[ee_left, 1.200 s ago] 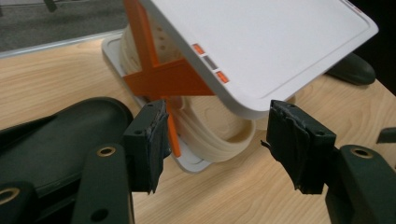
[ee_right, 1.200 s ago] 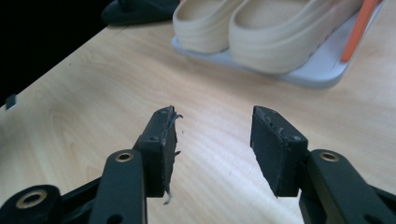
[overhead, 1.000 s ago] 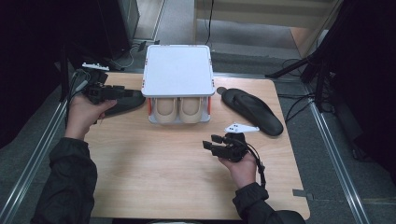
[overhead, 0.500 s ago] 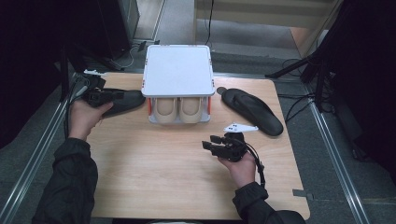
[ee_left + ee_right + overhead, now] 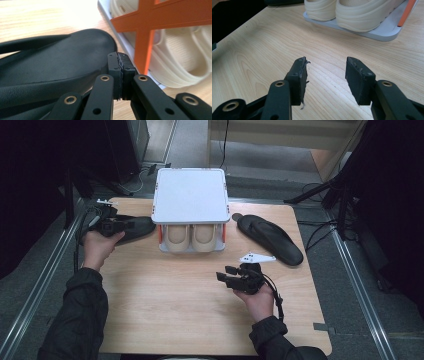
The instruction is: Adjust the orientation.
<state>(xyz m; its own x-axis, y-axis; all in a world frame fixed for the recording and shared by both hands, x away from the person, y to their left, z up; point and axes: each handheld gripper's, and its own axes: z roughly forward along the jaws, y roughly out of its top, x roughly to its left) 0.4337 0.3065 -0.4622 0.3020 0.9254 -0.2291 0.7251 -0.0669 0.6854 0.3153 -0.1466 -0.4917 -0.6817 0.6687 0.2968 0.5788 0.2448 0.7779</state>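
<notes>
Left gripper view: closed tool (image 5: 121, 75) beside flip-flop (image 5: 55, 62).

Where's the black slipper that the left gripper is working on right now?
In the high view the left black slipper lies at the table's left edge, just left of the white shoe rack, with the left gripper shut at its edge.

A pale wooden worktop (image 5: 165, 320) stands on grey floor (image 5: 30, 285). Metal rails (image 5: 357, 280) flank it, dark stands (image 5: 345, 185) and cables (image 5: 315, 232) lie behind.
</notes>
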